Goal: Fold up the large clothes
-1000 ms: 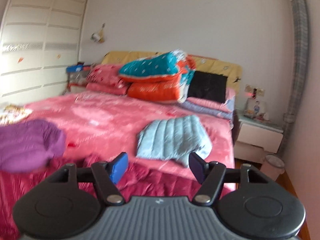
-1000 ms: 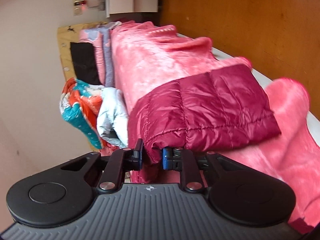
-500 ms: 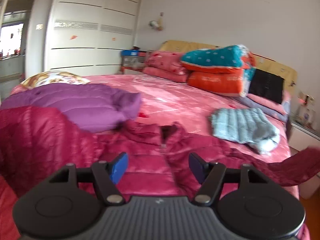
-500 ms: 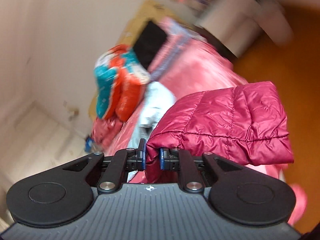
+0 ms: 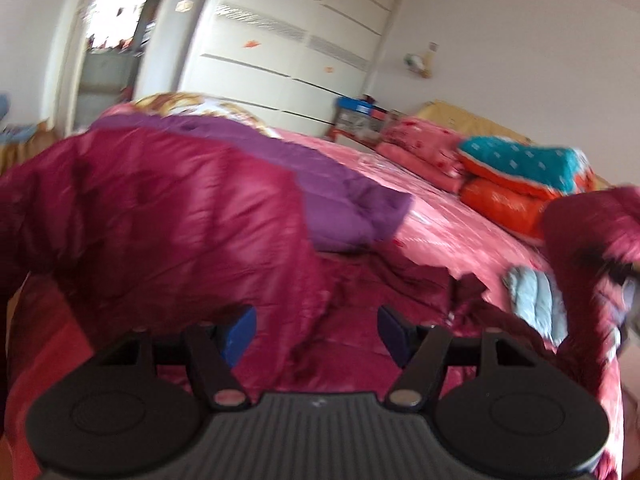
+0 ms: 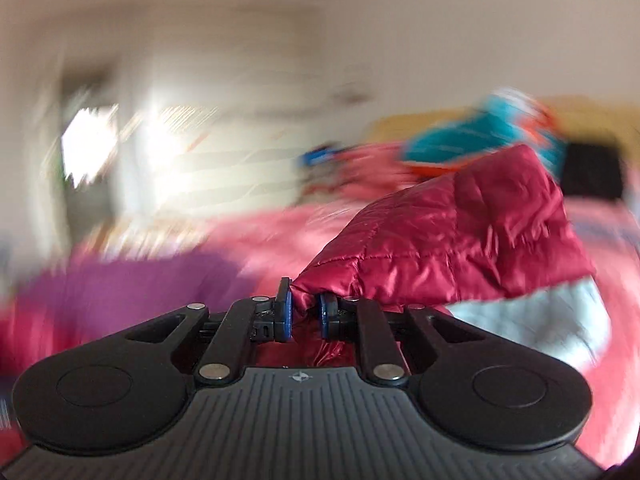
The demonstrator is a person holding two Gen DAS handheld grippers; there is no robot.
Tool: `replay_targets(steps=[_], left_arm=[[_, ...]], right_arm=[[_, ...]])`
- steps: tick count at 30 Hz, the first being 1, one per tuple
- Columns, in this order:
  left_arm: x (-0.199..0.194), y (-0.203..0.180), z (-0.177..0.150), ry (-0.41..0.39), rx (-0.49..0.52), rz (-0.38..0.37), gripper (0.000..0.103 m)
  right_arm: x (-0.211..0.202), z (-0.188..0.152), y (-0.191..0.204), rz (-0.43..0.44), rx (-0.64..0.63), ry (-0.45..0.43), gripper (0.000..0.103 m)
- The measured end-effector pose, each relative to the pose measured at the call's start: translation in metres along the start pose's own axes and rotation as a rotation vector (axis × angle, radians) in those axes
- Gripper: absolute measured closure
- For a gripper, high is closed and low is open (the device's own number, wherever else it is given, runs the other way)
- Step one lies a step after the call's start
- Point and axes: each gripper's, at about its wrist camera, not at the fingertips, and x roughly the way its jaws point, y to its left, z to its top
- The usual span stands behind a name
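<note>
A large dark red quilted down jacket (image 5: 168, 232) lies spread over the near part of the pink bed. My left gripper (image 5: 316, 330) is open and empty just above the jacket's body. My right gripper (image 6: 305, 312) is shut on the edge of one part of the red jacket (image 6: 460, 236) and holds it raised above the bed. That raised part also shows at the right of the left wrist view (image 5: 592, 248). The right wrist view is blurred by motion.
A purple down jacket (image 5: 340, 196) lies beyond the red one. A folded light blue jacket (image 5: 536, 300) lies at the right. Teal and orange quilts (image 5: 520, 176) are stacked by the headboard. A white wardrobe (image 5: 288, 48) stands at the left.
My left gripper has turned left and come closer over the red jacket. My right gripper has swung the held part of the jacket from the bed's side in over the bed.
</note>
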Motion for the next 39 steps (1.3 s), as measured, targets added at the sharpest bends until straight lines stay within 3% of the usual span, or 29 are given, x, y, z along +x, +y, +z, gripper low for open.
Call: replay_targets(steps=[2,5,9,16,18,19,20,24,28,33,39], left_arm=[[-0.001,0.01,0.001,-0.007,-0.038,0.017,0.037],[-0.002,0.022,0.002,-0.023,-0.077,0.039,0.037],[0.0,0.035,0.005,-0.017,-0.124,0.058,0.037],[0.002,0.055,0.009,0.003,-0.171,0.076,0.037],[0.003,0.061,0.011,0.01,-0.172,0.079,0.037],[0.004,0.063,0.011,0.012,-0.175,0.08,0.037],[0.003,0.065,0.011,0.019,-0.175,0.08,0.037],[0.002,0.072,0.008,0.049,-0.141,0.078,0.037],[-0.002,0.085,0.007,0.057,-0.126,0.105,0.037],[-0.019,0.098,0.011,0.019,-0.068,0.125,0.038],[-0.055,0.104,0.014,-0.109,0.087,0.253,0.04]], right_arm=[[0.022,-0.022,0.048,0.08,-0.183,0.093,0.089],[0.04,-0.064,0.095,0.111,-0.361,0.203,0.09],[0.047,-0.091,0.111,0.086,-0.412,0.268,0.09],[0.048,-0.084,0.123,0.051,-0.385,0.318,0.084],[0.055,-0.071,0.123,0.058,-0.351,0.329,0.069],[0.052,-0.068,0.124,0.058,-0.337,0.324,0.049],[0.039,-0.068,0.131,0.058,-0.331,0.31,0.036],[0.015,-0.055,0.143,0.061,-0.328,0.274,0.034],[-0.005,-0.038,0.158,0.097,-0.298,0.231,0.022],[-0.023,-0.025,0.172,0.193,-0.202,0.238,0.012],[-0.041,-0.031,0.186,0.239,-0.089,0.273,0.007]])
